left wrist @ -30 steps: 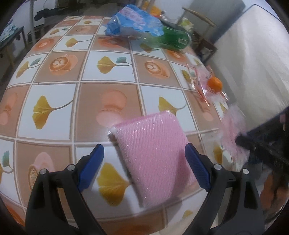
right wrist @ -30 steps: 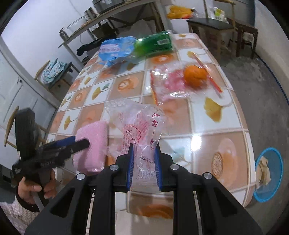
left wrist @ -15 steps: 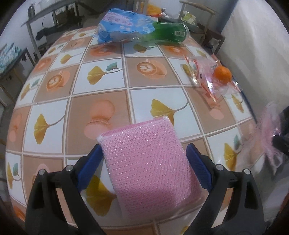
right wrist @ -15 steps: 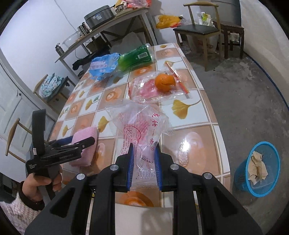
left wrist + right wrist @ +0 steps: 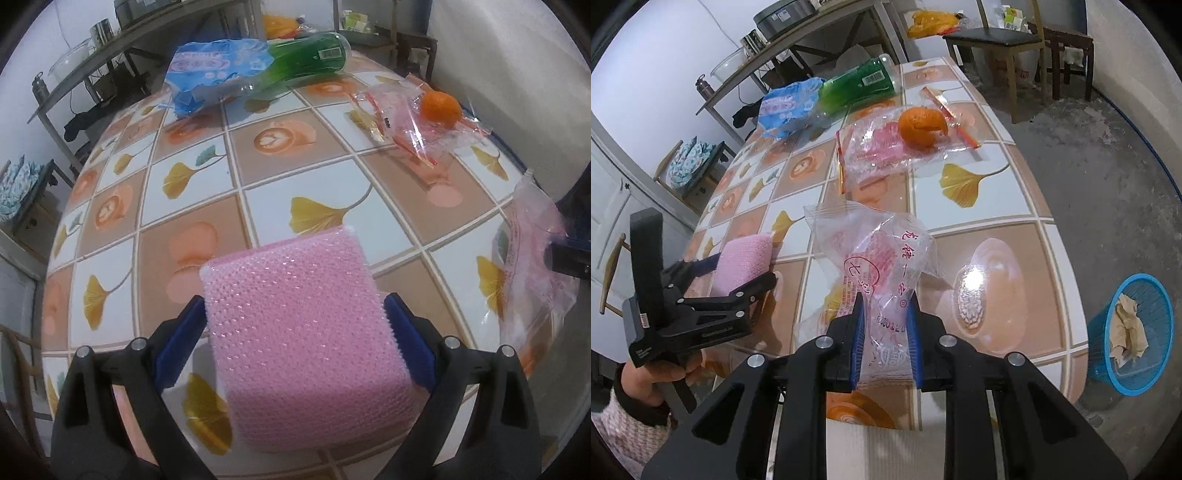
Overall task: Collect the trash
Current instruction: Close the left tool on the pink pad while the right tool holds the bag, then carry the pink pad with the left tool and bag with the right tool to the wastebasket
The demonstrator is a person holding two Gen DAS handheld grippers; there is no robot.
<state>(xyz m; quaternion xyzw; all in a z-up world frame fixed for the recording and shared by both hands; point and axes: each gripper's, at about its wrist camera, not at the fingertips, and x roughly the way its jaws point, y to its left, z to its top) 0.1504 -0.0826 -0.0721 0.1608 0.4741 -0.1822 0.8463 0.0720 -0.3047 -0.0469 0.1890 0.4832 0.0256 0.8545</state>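
A pink mesh sponge lies near the front edge of the tiled table. My left gripper straddles it with its jaws spread wide, and the blue pad tips sit right at its two sides. In the right wrist view the same sponge sits between the fingers of the left gripper, which a hand holds. My right gripper is shut on the neck of a clear plastic bag with red print. That bag hangs at the right edge of the left wrist view.
An orange rests on a clear wrapper with red strips. Behind it lie a green bottle and a blue packet. A blue bin holding crumpled paper stands on the floor to the right. Chairs stand beyond the table.
The left gripper has rolled and closed in on the sponge, which now fills the gap between its pads. The right gripper drew back over the table's near edge, still holding the bag.
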